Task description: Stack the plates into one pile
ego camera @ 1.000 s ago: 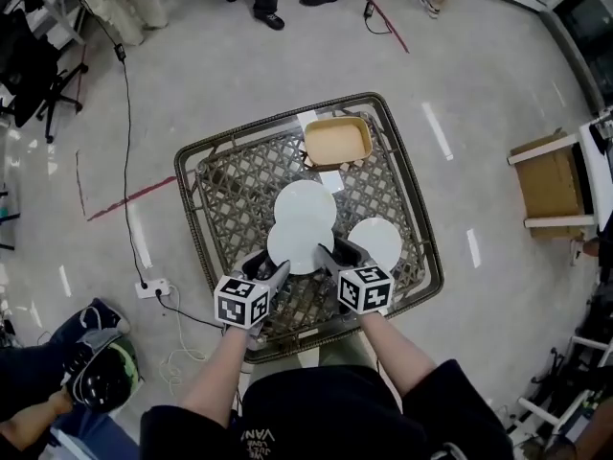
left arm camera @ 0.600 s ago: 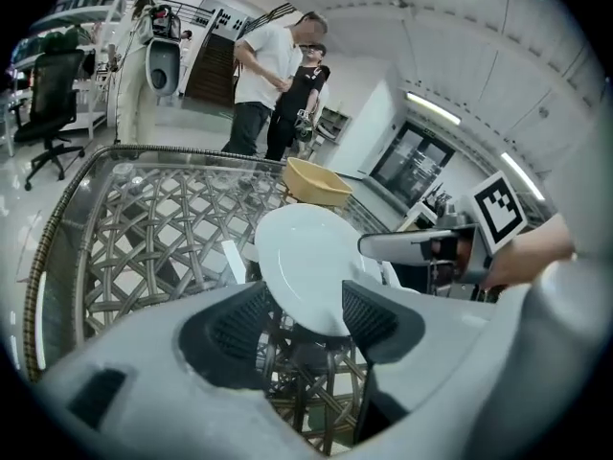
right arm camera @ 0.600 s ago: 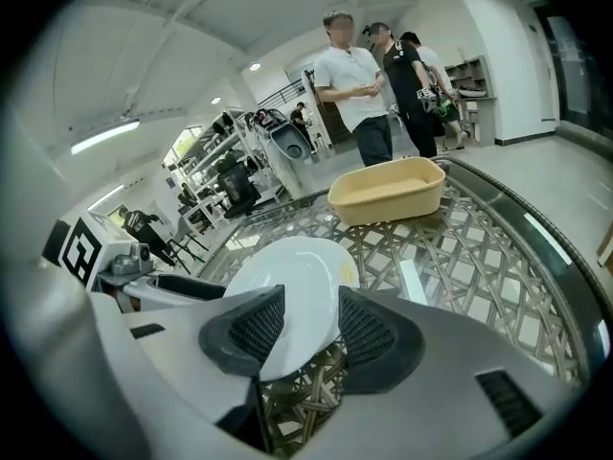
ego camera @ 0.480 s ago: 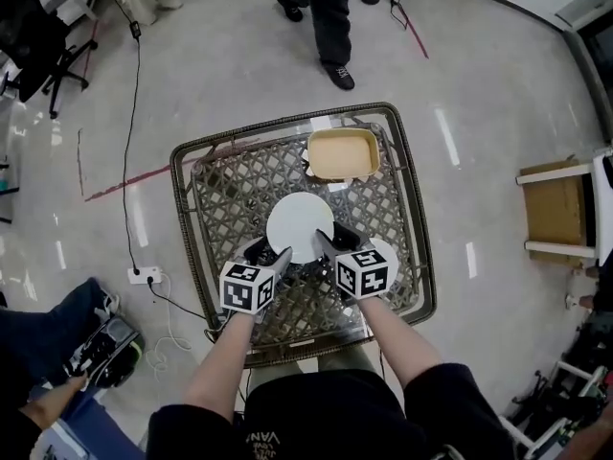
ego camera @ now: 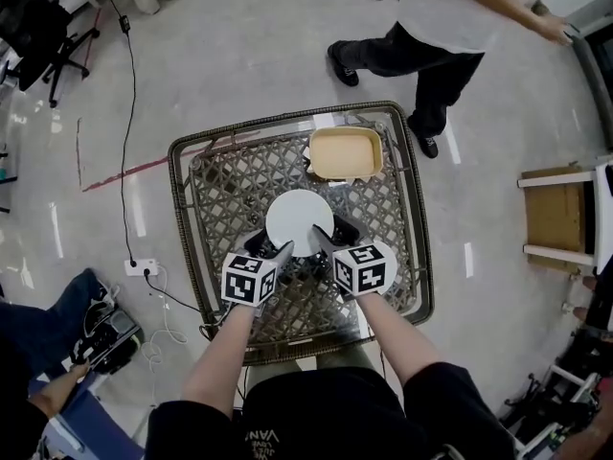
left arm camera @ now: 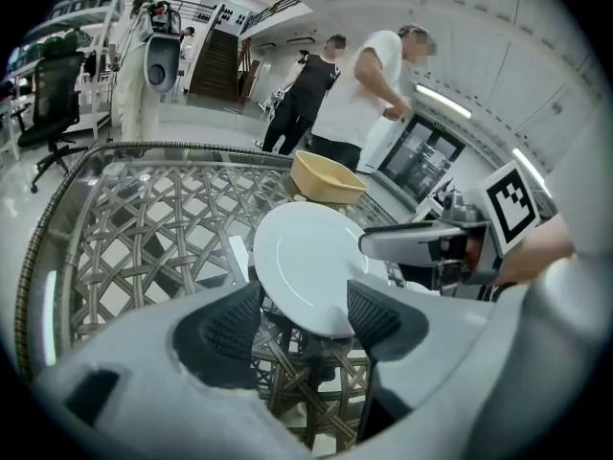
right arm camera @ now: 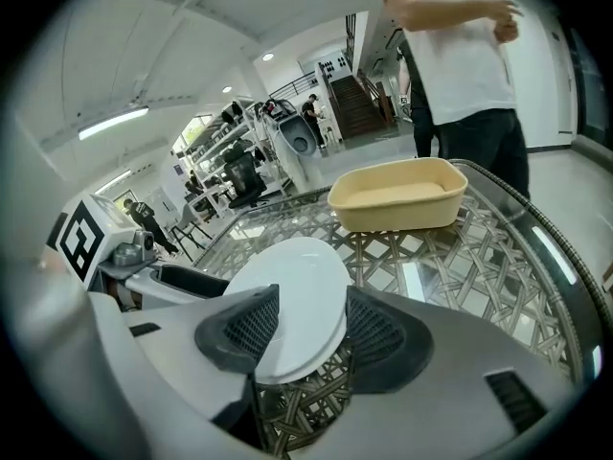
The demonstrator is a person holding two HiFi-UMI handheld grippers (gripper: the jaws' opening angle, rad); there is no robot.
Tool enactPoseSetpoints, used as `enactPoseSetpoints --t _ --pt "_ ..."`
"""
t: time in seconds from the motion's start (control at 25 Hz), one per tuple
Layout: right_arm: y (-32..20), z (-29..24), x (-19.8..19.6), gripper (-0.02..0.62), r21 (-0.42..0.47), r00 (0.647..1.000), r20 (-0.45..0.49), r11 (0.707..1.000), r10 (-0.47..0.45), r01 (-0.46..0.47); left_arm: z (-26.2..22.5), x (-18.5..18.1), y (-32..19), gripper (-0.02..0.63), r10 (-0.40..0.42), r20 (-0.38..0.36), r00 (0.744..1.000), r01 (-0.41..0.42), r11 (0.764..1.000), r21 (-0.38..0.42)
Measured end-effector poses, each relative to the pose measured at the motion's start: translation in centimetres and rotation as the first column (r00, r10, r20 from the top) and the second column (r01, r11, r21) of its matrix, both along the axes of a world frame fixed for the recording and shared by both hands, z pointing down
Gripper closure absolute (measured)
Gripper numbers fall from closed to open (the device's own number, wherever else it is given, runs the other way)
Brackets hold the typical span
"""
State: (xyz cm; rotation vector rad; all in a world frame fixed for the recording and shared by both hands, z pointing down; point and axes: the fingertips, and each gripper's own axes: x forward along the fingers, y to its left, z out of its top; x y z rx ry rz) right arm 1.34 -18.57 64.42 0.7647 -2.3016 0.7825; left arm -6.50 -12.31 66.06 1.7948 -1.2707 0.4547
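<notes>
Two grippers are working over one wicker table [ego camera: 182,199]. The left gripper [left arm camera: 302,319] and the right gripper [right arm camera: 306,329] are each straddling the near rim of the white plate [ego camera: 300,220] lying at the table's middle, and both pairs of jaws are spreading, the pads not pinching it. Whether another plate is lying beneath it cannot be told. A second white plate [ego camera: 387,250] is lying just to its right, partly behind the right gripper. One tan tub [ego camera: 345,152] is sitting at the far edge, and one person [ego camera: 450,17] is standing beyond.
</notes>
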Motion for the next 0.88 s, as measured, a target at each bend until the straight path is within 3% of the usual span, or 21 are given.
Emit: enactPoseSetpoints --t 0.24,0.44,0.64,0.88 --pt "0.0 -0.4 0.8 0.369 0.012 0.999 0.013 0.999 0.033 -0.033 -0.4 -0.4 0.2 0.31 -0.021 0.012 1.0 0.021 1.0 0.011" --pt "0.3 -1.6 3.4 0.37 0.028 0.995 0.035 0.995 0.097 -0.098 -2.8 -0.2 1.2 0.307 -0.021 0.024 0.999 0.019 0.997 0.075" --pt "1.3 -2.3 8.2 0.37 0.056 0.984 0.013 0.983 0.175 -0.176 -4.5 3.3 3.2 0.307 0.073 -0.002 0.997 -0.072 0.99 0.122" --pt "3.4 -1.3 15.2 0.37 0.039 0.953 -0.047 0.954 0.299 -0.298 -4.0 9.9 5.4 0.307 0.219 -0.062 0.974 -0.212 0.972 0.101"
